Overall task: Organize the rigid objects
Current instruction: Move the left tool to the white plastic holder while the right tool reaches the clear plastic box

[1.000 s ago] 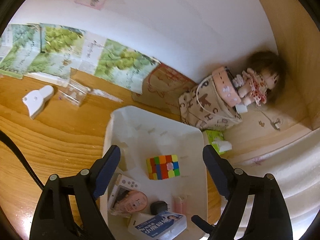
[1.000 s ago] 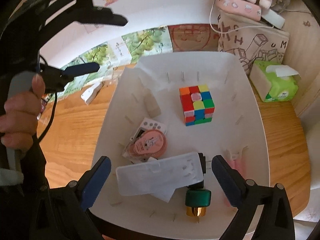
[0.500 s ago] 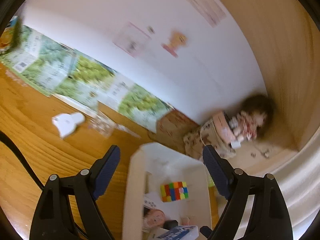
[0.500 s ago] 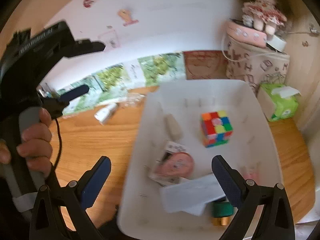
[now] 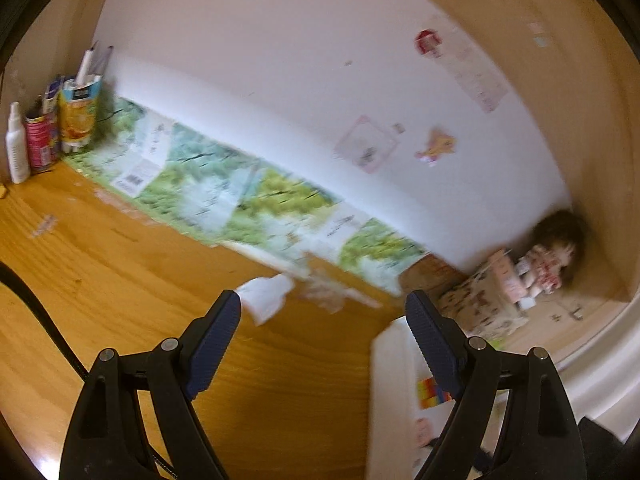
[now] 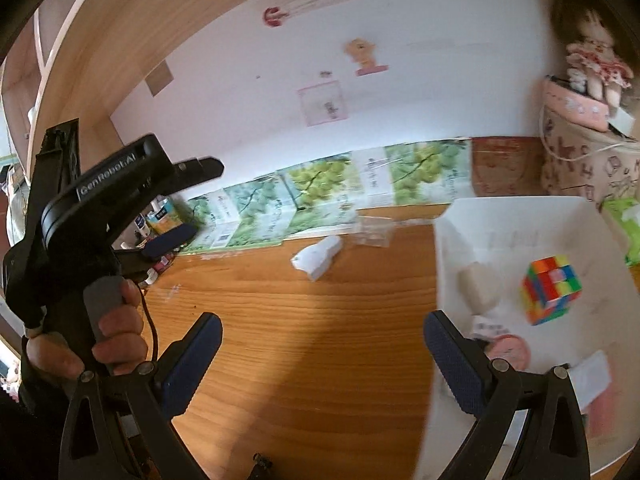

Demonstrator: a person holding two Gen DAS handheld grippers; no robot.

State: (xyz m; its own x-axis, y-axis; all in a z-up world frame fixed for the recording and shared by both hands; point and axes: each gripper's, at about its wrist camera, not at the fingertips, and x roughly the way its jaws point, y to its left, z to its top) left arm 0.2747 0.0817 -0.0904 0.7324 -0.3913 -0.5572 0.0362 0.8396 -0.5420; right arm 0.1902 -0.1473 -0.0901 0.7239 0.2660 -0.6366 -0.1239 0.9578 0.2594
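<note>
Right wrist view: the wooden desk (image 6: pixel 304 344) fills the space between and ahead of the fingers, and the white bin (image 6: pixel 516 216) sits beyond the right finger, holding a Rubik's cube (image 6: pixel 551 290), a pink round case (image 6: pixel 511 354) and other small items too blurred to name. The right gripper (image 6: pixel 322 354) is spread wide with nothing between its pads. The left gripper (image 5: pixel 322 330), also spread wide and empty, has the bin's near edge just past its right finger. The item most likely next in hand, a small white plastic object (image 6: pixel 318 258), lies flat on the desk ahead of the right gripper's fingers, nearer the left finger than the right, well apart from the bin; in the left wrist view it (image 5: pixel 264 298) sits just beyond the left fingertip. To do this step well, centre the object between the pads, lower until the tips nearly touch the desk, and close across its narrower dimension. Beside it lies a clear plastic wrapper (image 6: pixel 372 232); keep the pads off it.
</note>
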